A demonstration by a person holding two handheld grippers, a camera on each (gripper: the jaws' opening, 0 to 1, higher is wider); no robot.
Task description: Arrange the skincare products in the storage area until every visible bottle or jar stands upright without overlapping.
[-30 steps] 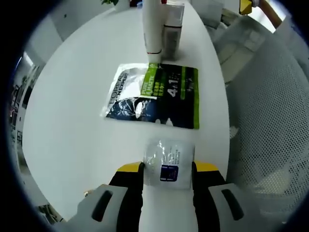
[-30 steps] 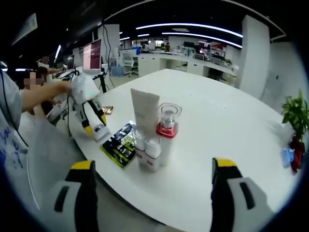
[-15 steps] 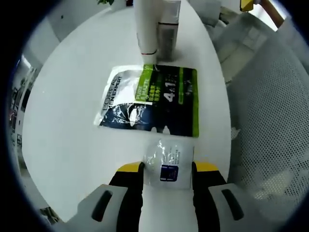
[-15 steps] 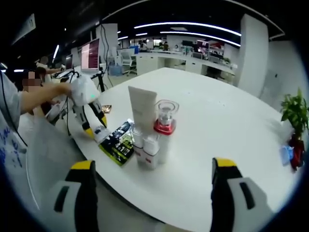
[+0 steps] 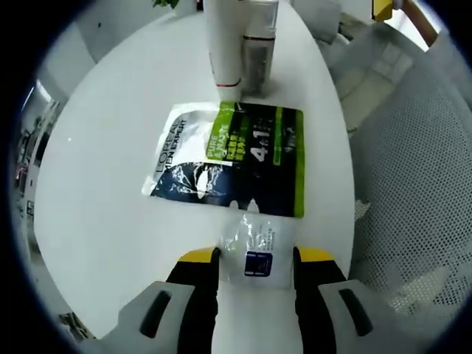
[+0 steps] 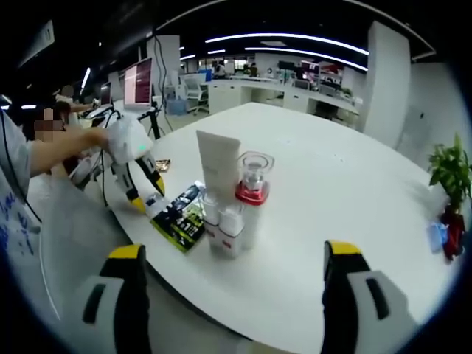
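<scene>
- At the white table's (image 5: 96,192) near edge, the left gripper (image 5: 254,259) pinches a small clear sachet (image 5: 254,249); best keep it flat and clear of the black-and-green sachet (image 5: 236,158) just beyond.
- Farther right, a white tube (image 6: 219,171) and red-collared bottle (image 6: 251,195) stand upright, touching.
- The right gripper (image 6: 230,295) hovers, jaws spread.

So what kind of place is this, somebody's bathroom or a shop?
Neither, it seems: most likely an open-plan office. The right gripper view shows rows of desks under long ceiling strip lights, and a monitor on a stand. The skincare products stand on a big white table.
</scene>
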